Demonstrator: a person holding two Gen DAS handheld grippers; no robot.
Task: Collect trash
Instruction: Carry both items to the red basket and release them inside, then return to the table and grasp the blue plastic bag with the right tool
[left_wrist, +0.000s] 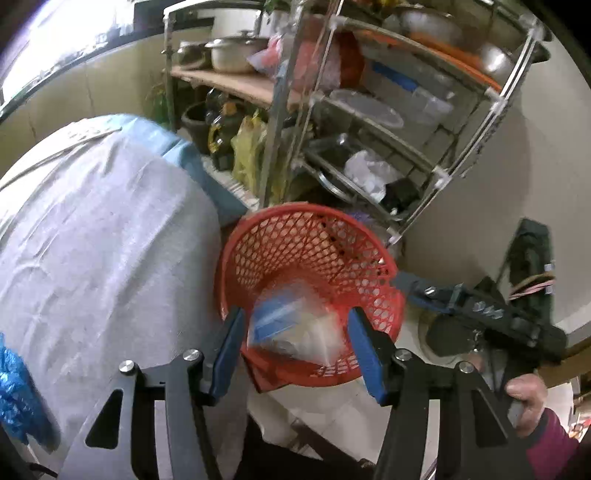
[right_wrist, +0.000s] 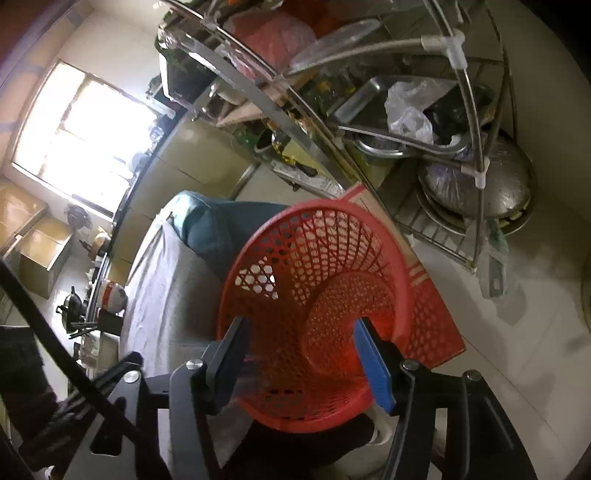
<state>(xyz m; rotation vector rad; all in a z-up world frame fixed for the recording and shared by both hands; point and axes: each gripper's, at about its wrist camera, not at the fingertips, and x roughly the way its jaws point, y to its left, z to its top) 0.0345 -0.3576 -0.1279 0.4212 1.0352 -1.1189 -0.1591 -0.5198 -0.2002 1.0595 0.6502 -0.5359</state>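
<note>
The left gripper (left_wrist: 293, 334) has its fingers spread apart, and a clear bag (left_wrist: 291, 328) lies between and beyond them, inside the red basket (left_wrist: 306, 236), gripped by neither pad. The right gripper (right_wrist: 299, 343) is likewise released over the basket (right_wrist: 317, 280), nothing between its fingers.

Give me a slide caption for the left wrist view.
Open left hand-held gripper over a red mesh basket, a clear plastic bag between its blue fingers.

A red plastic mesh basket (left_wrist: 310, 258) stood on the floor, with a grey cloth-covered surface (left_wrist: 103, 236) to its left and a metal wire shelf rack (left_wrist: 369, 122) behind it. A clear plastic bag (left_wrist: 295, 325) lay in the basket.
</note>
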